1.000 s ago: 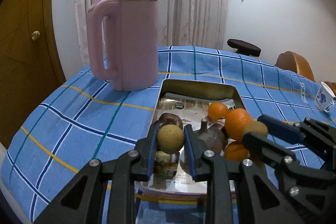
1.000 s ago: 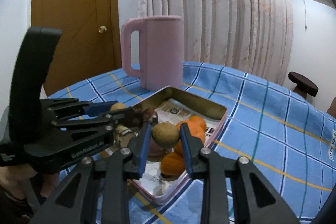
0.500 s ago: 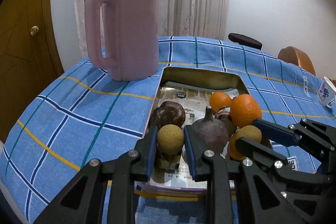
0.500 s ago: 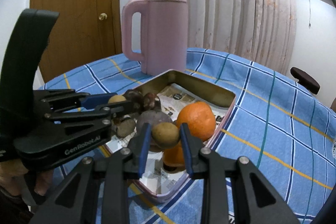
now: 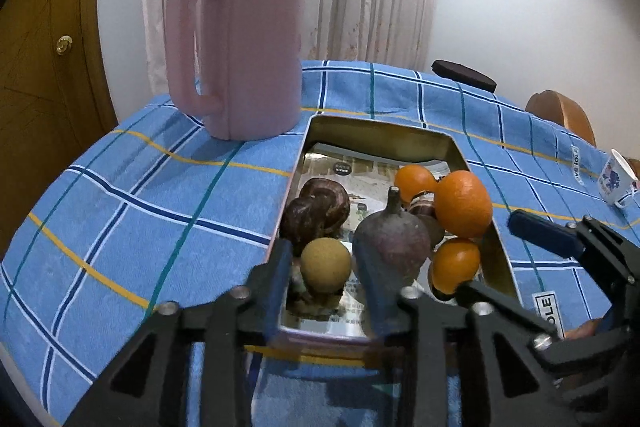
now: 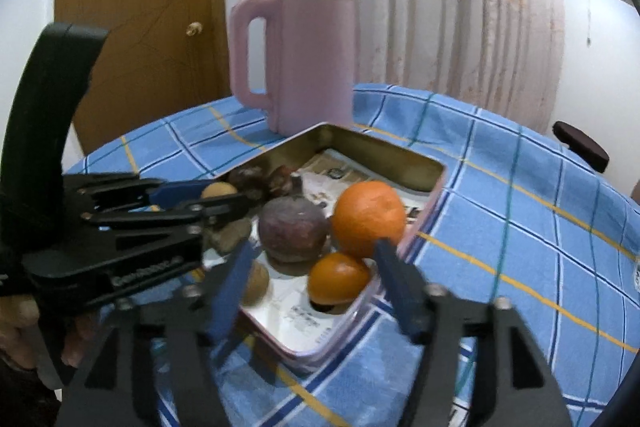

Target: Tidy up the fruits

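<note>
While the left gripper (image 5: 325,267) hangs over the near end of the metal tray (image 5: 384,137), its fingers stand slightly parted around a tan round fruit (image 5: 326,265); the fruit sits between the pads, but whether the pads are touching it cannot be told through the blur. Just beyond the left fingertip lie two dark brown fruits (image 5: 318,213), and off the right fingertip stands a purple stemmed fruit (image 5: 390,247), close enough to be nudged. Farther right come the oranges: a large orange (image 5: 463,203), a smaller one (image 5: 456,265) nearer, another (image 5: 415,181) behind.

The right gripper (image 6: 312,267) is spread wide above the tray's near corner, holding nothing; a second tan fruit (image 6: 256,281) lies on the tray floor just inside its left finger, and the small orange (image 6: 339,278) sits between the fingertips.

To finish well, I judge each hand should let go fully and draw straight back and up, fingers wide, so neither tan fruit rolls or catches.
</note>
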Motion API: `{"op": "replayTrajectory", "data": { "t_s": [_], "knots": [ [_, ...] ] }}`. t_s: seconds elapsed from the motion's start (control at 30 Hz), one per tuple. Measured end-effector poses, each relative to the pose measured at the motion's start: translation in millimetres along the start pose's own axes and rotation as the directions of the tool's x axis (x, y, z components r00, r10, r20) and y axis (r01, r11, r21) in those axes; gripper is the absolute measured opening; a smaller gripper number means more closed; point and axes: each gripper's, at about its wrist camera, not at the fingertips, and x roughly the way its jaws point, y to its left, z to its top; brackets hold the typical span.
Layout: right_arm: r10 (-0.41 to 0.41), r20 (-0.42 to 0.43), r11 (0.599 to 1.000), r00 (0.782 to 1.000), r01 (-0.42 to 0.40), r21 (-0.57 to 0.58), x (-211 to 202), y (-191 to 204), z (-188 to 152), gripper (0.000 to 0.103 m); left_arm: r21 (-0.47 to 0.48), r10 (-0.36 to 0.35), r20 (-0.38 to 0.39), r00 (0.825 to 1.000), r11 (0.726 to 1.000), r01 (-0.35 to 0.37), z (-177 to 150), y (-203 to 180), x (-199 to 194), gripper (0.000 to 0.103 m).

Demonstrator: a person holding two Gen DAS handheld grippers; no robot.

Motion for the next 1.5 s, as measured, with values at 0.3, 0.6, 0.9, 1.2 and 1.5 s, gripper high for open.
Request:
{"op": "replayTrajectory", "data": {
  "t_s": [0.3,0.6,0.9,1.2,1.5],
  "knots": [
    [-0.072,0.034,0.996,0.997,0.070,0.064,-30.8,-27.2,-8.7,0.078,0.023,-0.020,0.061,0.998,1.000,0.019,0.4,-15.8,-21.6,0.062],
    [-0.148,0.082,0.984,0.986,0.139,0.108,-63.1,-47.6,-14.7,0.086,0.039,-0.016,0.103,0.995,0.999,0.012,1.7,-27.6,-33.5,0.062],
    [-0.167,0.092,0.979,0.982,0.154,0.134,-78.4,-56.5,-20.2,0.086,0.059,-0.020,0.116,0.993,0.998,0.014,0.8,-39.1,-38.6,0.063],
    [-0.193,0.108,0.973,0.975,0.176,0.152,-94.6,-63.0,-25.4,0.088,0.072,-0.027,0.122,0.992,0.997,0.018,-0.8,-48.7,-41.9,0.063],
    [-0.204,0.118,0.969,0.972,0.183,0.166,-104.3,-68.1,-28.2,0.088,0.076,-0.032,0.120,0.992,0.997,0.023,-1.2,-54.5,-42.3,0.063]
  ]
}}
